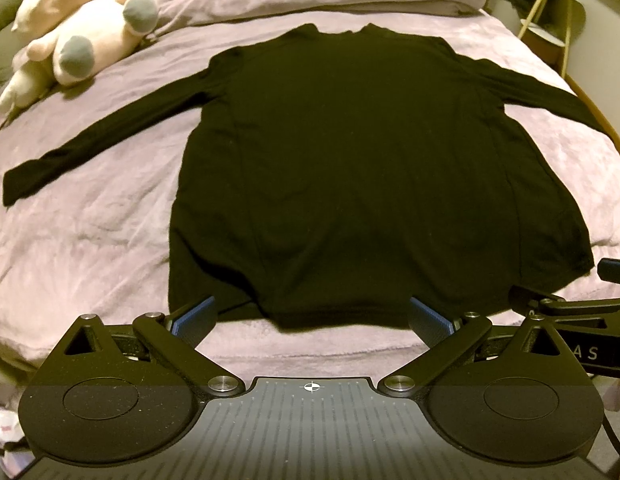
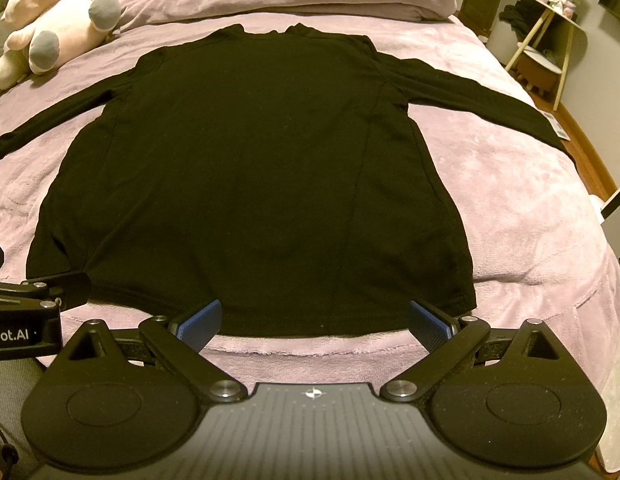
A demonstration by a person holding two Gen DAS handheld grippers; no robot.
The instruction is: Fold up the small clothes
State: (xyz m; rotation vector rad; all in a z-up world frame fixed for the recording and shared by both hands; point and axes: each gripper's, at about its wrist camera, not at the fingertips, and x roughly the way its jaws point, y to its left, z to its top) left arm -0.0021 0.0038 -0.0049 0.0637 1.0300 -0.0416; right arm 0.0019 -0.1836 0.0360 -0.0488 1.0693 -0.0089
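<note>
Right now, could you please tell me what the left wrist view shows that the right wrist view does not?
Only the left wrist view shows the cuff of the sleeve lying toward the plush toy. Only the right wrist view shows the wooden floor beside the bed and a white object near it. Both show the black shirt spread flat on the pink blanket, the plush toy, the side table, and wide-open jaws near the hem.

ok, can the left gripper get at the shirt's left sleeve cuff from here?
Probably yes. The left gripper is open at the hem of the black shirt; the left sleeve cuff lies flat on bare blanket, plush toy well beyond it.
</note>
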